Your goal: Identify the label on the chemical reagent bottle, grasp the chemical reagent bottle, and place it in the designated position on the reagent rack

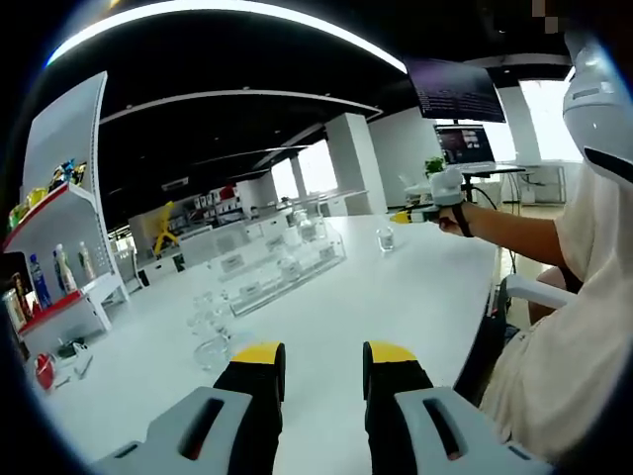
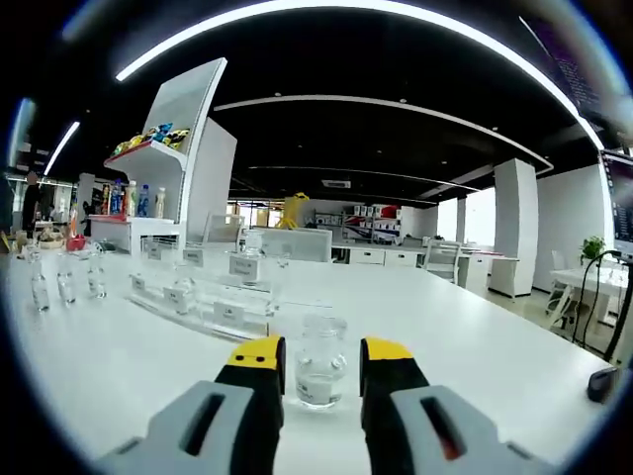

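Right gripper (image 2: 323, 368): jaws apart, yellow tips either side of a small clear glass bottle (image 2: 320, 362) standing upright on the white table (image 2: 475, 346). Bottle sits between the tips; contact cannot be confirmed, so not yet clamped. A little clear liquid shows at the bottom. No label readable from this angle.

Left gripper (image 1: 321, 368): jaws apart, holding nothing, low over the table. A few more clear bottles (image 1: 210, 332) stand just ahead of it to the left.

Beyond the bottle in the right gripper view: the clear tiered rack (image 2: 213, 292) with small white tags on its front edges, a couple of bottles already in it. In the left gripper view the right gripper (image 1: 423, 211) shows at the far side of the table near the same bottle (image 1: 385, 238), the rack (image 1: 277, 259) between.

Judgement: step in hand is the grasp. Centre the bottle between the tips, close on the body below the neck, squarely, gently enough that glass does not slip or tip. Lift straight up. Read the label before choosing a rack slot; tags are too small to read here.
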Motion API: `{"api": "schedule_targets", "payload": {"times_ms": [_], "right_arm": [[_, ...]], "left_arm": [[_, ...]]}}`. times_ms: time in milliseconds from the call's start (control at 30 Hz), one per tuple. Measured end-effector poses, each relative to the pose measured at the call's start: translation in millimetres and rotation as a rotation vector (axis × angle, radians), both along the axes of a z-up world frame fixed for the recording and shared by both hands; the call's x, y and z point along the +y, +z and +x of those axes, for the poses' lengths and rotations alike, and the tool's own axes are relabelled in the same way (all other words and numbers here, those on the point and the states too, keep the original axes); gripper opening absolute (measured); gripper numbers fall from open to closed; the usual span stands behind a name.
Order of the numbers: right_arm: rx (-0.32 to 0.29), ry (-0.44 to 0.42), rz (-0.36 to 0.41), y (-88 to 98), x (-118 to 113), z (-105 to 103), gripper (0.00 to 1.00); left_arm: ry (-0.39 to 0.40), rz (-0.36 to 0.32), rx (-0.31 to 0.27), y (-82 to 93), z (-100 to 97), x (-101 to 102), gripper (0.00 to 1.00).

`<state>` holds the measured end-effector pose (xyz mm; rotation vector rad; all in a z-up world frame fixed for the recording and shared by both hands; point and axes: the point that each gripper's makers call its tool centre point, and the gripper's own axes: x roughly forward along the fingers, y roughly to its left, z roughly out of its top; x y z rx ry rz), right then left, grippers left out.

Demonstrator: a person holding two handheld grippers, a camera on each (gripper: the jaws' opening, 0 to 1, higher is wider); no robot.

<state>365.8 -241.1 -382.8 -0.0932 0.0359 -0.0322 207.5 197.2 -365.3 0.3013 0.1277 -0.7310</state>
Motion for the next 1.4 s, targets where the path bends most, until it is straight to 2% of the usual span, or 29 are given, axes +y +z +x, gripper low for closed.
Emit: {"api": "schedule_targets", "payload": {"times_ms": [300, 467, 1400], "right_arm": [[0.017, 0.002, -0.008, -2.6, -0.4, 16.9, 0.30], [0.036, 0.004, -0.001, -11.9, 1.3, 25.9, 0.30], [0.064, -0.011, 0.002, -24.2, 0.4, 42.2, 0.28]], "left_arm": [[-0.005, -0.004, 0.003, 1.1, 1.9, -0.2, 0.32], [-0.001, -0.001, 0.008, -0.2, 3.3, 1.3, 0.32], [0.019, -0.023, 0.016, 0.0, 10.4, 9.3, 0.32]]}}
